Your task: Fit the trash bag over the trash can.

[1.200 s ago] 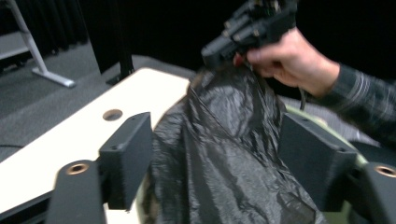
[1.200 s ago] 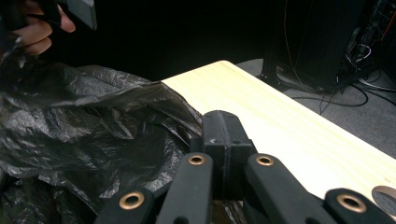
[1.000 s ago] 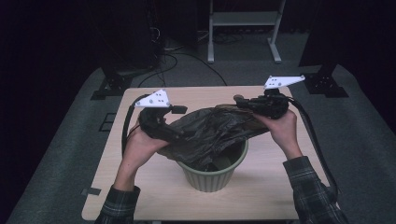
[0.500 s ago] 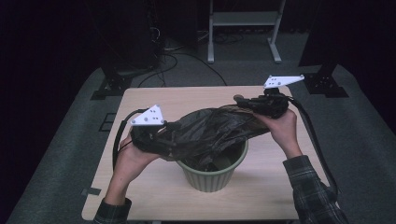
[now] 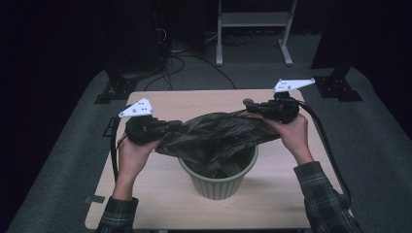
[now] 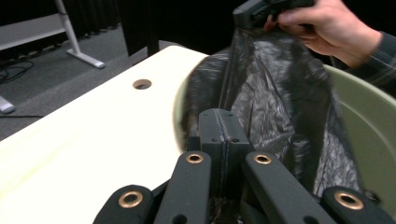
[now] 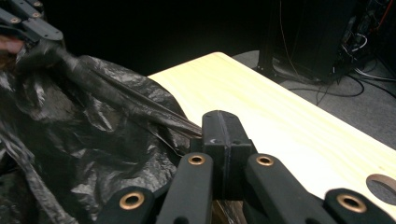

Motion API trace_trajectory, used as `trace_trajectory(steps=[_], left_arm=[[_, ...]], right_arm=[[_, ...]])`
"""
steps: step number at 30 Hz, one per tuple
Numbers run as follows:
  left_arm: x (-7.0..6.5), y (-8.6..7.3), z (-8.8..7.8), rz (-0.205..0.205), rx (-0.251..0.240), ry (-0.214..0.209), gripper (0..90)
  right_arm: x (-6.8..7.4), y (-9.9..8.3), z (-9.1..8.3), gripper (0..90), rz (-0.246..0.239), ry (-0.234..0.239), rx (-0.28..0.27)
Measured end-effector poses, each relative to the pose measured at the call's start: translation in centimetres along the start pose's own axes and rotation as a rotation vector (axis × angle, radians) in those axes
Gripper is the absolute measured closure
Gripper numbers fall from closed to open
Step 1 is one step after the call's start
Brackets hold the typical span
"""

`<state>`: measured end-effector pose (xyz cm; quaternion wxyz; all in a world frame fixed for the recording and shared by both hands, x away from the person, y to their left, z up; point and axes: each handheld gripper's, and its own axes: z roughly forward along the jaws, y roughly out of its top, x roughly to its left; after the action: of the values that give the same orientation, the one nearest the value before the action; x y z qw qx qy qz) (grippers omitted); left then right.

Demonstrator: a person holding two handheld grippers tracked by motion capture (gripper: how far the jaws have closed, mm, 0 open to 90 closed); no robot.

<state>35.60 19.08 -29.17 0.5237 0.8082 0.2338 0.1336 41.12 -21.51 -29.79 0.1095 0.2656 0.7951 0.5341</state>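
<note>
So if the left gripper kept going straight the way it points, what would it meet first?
Probably the black bag that the left gripper already pinches; past it, the right gripper holding the far edge above the green bin. Depth is hard to judge.

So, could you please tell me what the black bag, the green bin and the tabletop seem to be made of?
Black bag: thin plastic film, apparently; glossy, crinkled and slightly see-through.
Green bin: probably moulded plastic, matt, with ribbed walls.
Tabletop: pale wood-look board, smooth; solid wood or laminate cannot be told.
</note>
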Motion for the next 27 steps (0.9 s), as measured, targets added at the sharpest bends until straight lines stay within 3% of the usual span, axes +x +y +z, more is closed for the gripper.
trace_trajectory(steps=[4,10,13,15,16,17,18,20,23,25,26,27], left_arm=[[1.2,-0.5,0.9,-0.019,0.021,0.036,90.0],[3.6,-2.6,2.4,-0.097,0.035,0.036,90.0],[3.9,-3.8,3.5,-0.123,0.078,0.031,90.0],[4.0,-4.3,4.1,-0.12,0.123,0.054,90.0],[4.1,-4.6,4.2,-0.13,0.119,0.045,90.0],[4.1,-4.8,4.1,-0.14,0.106,0.032,90.0],[4.1,-4.8,3.8,-0.142,0.099,0.029,90.0],[4.0,-4.8,3.6,-0.139,0.098,0.029,90.0],[3.8,-4.7,3.1,-0.14,0.088,0.024,90.0],[3.8,-4.8,2.9,-0.138,0.084,0.018,90.0],[3.8,-4.8,2.8,-0.138,0.081,0.019,90.0],[3.8,-4.8,2.8,-0.138,0.081,0.019,90.0]], right_arm=[[-0.2,-0.4,1.0,90.0,0.002,-0.014,0.035],[-0.6,-1.1,2.5,90.0,0.021,-0.004,0.06],[-0.6,-1.8,3.7,90.0,0.026,-0.004,0.097],[-0.5,-2.2,4.2,90.0,0.02,-0.021,0.13],[-0.5,-2.5,4.4,90.0,0.019,-0.025,0.137],[-0.6,-2.6,4.2,90.0,0.029,-0.018,0.129],[-0.7,-2.6,3.2,80.7,0.048,-0.013,0.07],[-0.8,-2.5,2.7,77.9,0.06,-0.015,0.048],[-0.4,-1.7,0.1,69.6,0.058,0.011,-0.021],[0.2,-1.3,-1.2,64.3,0.04,0.066,-0.065],[1.1,-1.1,-1.8,61.1,0.008,0.12,-0.082],[1.1,-1.1,-1.8,61.1,0.008,0.12,-0.082]])
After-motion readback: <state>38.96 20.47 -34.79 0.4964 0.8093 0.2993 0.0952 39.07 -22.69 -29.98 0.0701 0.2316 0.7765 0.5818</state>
